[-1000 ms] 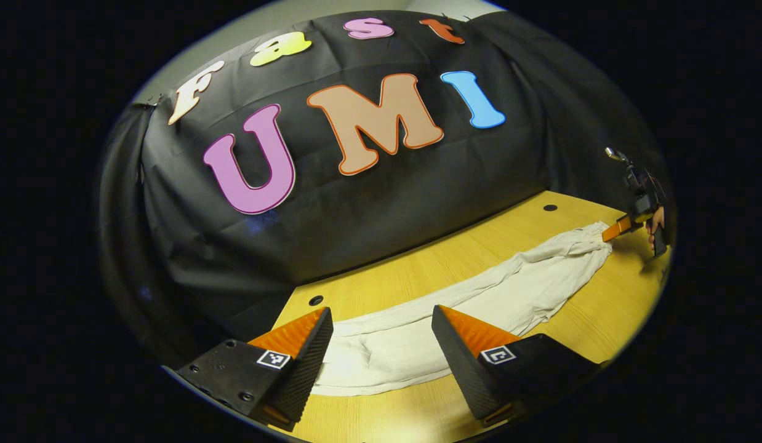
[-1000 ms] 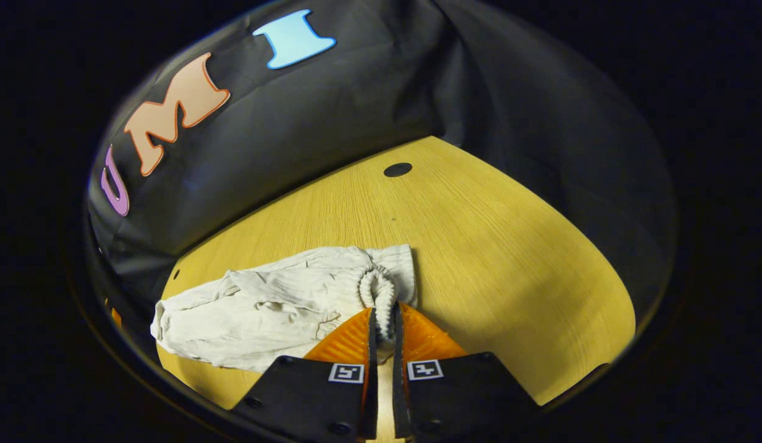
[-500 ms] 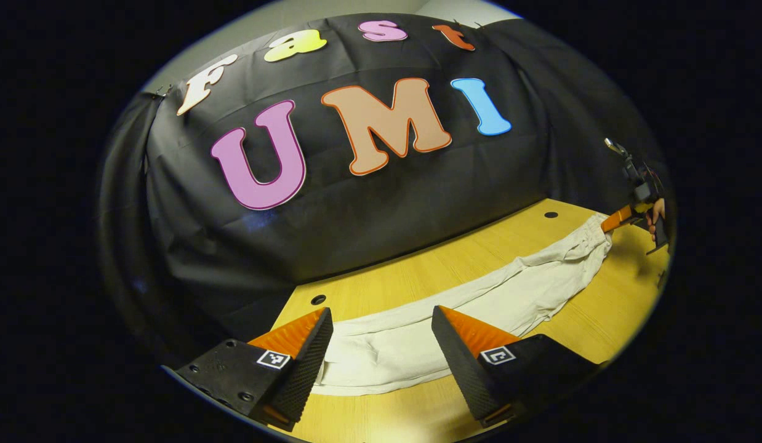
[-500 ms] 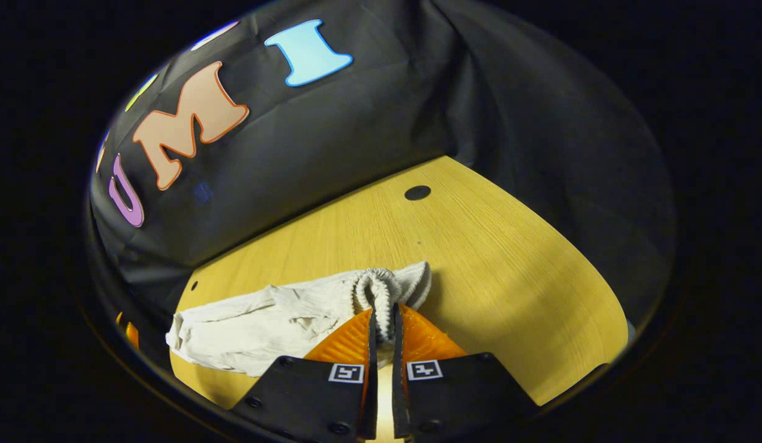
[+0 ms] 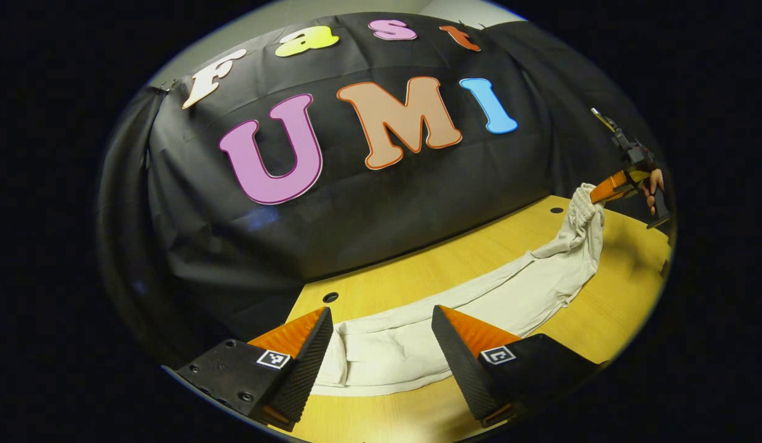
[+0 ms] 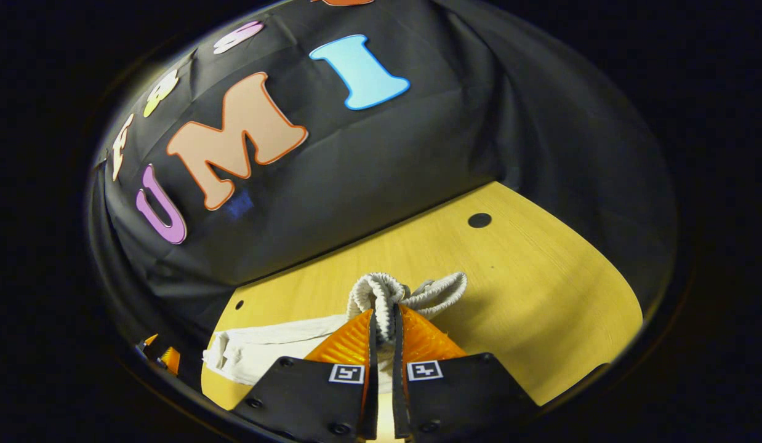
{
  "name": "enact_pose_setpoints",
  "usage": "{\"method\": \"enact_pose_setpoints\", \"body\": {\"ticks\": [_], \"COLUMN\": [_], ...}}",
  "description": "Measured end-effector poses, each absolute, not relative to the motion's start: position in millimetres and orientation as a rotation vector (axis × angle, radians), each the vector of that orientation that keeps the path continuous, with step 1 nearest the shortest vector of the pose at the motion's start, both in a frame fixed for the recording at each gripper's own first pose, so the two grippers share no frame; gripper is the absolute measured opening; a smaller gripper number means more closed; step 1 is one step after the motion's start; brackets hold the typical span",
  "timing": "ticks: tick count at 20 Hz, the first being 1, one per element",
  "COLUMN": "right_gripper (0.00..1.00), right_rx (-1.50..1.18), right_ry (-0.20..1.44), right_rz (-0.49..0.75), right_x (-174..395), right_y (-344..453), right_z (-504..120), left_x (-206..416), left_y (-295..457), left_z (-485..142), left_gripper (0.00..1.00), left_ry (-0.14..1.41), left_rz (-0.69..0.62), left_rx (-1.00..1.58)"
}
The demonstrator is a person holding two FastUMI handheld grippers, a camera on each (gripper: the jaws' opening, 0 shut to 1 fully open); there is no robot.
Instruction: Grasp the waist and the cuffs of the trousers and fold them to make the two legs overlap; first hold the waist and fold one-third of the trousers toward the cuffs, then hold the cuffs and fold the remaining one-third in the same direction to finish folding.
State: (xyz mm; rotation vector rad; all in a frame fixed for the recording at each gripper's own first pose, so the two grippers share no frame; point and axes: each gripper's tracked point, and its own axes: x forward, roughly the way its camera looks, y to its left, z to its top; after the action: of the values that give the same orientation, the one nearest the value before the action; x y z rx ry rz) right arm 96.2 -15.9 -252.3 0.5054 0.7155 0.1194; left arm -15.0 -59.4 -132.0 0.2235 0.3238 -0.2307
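Off-white trousers (image 5: 479, 301) stretch across the wooden table (image 5: 418, 271). My left gripper (image 5: 381, 314) is open, its fingers standing on either side of the near end of the trousers (image 5: 381, 357), which lies flat. At the far right, my right gripper (image 5: 609, 187) holds the other end up off the table, so the cloth hangs in a slope. In the right gripper view, that gripper (image 6: 384, 317) is shut on the ribbed elastic end (image 6: 381, 292), which bunches above the fingertips. The rest of the trousers (image 6: 264, 354) trails off to the left.
The black cloth wall (image 5: 356, 215) closes the table's far side. Small dark holes (image 5: 330, 297) (image 6: 479, 219) sit in the tabletop. A hand (image 5: 655, 184) holds the right gripper. Bare wood (image 6: 541, 295) lies right of the raised end.
My right gripper has lifted the elastic end from the table, and the cloth now rises with it. The left gripper stays open over the near end, barely shifted.
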Motion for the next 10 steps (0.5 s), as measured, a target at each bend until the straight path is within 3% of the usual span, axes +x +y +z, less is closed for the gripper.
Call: {"method": "enact_pose_setpoints", "body": {"ticks": [10], "right_gripper": [0.11], "right_rx": [0.466], "right_ry": [0.699], "right_rz": [0.278], "right_x": [107], "right_y": [113], "right_z": [-210], "left_x": [-17], "left_y": [20], "left_z": [-155], "left_gripper": [0.96], "left_ry": [0.36], "left_rz": [-0.153], "left_rx": [0.163]}}
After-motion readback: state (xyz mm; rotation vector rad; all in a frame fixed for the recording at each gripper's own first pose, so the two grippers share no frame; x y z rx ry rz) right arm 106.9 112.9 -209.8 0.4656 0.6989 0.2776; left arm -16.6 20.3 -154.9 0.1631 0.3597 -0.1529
